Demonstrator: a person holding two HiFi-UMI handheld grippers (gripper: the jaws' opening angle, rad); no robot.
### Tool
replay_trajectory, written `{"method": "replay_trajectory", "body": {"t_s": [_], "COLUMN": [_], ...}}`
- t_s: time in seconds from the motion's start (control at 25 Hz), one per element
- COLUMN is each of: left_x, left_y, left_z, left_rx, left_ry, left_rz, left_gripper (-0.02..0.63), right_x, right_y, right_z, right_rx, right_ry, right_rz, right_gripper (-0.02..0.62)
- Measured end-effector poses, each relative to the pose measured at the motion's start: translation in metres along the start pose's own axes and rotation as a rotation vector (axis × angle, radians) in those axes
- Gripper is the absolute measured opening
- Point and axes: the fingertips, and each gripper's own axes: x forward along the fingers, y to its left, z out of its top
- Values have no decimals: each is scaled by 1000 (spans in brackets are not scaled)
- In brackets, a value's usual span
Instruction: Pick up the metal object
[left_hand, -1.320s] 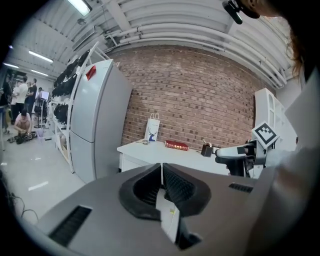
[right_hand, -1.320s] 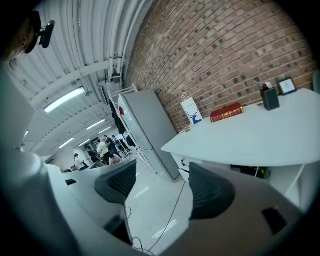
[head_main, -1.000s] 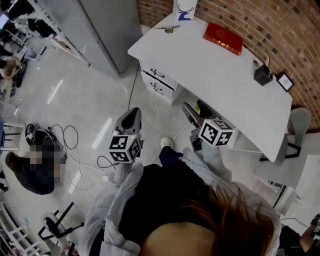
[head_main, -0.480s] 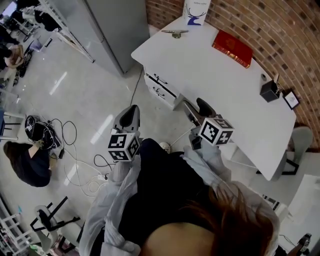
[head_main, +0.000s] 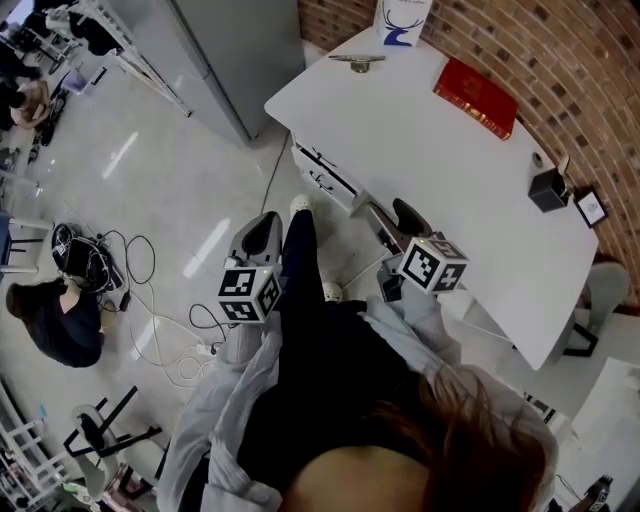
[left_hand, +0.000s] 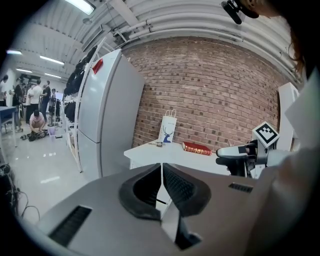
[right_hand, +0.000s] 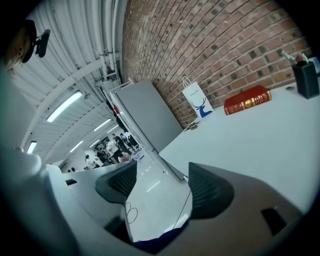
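The metal object (head_main: 357, 62) is a small silvery piece lying at the far corner of the white table (head_main: 430, 160), beside a white paper bag (head_main: 403, 20). In the left gripper view the metal object (left_hand: 159, 144) looks tiny in front of the bag (left_hand: 168, 127); in the right gripper view the metal object (right_hand: 192, 127) is just as small. My left gripper (head_main: 264, 226) is held over the floor, well short of the table, its jaws shut with nothing between them (left_hand: 161, 167). My right gripper (head_main: 393, 218) hovers near the table's front edge, open and empty (right_hand: 162, 187).
A red book (head_main: 475, 97), a black pen holder (head_main: 549, 188) and a small frame (head_main: 591, 208) lie along the brick-wall side. White drawers (head_main: 325, 175) sit under the table. A grey fridge (head_main: 230, 50) stands left. Cables (head_main: 150, 320) and a crouching person (head_main: 50, 320) are on the floor.
The view has drawn closer to the table. A dark trouser leg and white shoe have stepped forward between the grippers. Both grippers keep their poses.
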Motion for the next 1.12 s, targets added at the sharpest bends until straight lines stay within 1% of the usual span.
{"method": "replay_trajectory", "body": {"t_s": [0.2, 0.4, 0.68, 1.12], "left_x": [41, 99, 177, 263], "left_y": [12, 33, 49, 80], "left_z": [12, 37, 75, 107], "left_rx": [11, 5, 22, 37], "left_ry": [4, -2, 32, 69], "left_rz": [-25, -45, -115, -174], "left_gripper": [26, 26, 26, 26], "right_x": [31, 76, 136, 204], "right_y": [-13, -27, -43, -63], "right_z": [22, 58, 114, 159], "right_rx": [-12, -5, 47, 118], "right_ry": [-9, -24, -44, -56], "right_rz": [-16, -27, -48, -62], "right_gripper": [322, 322, 322, 322]}}
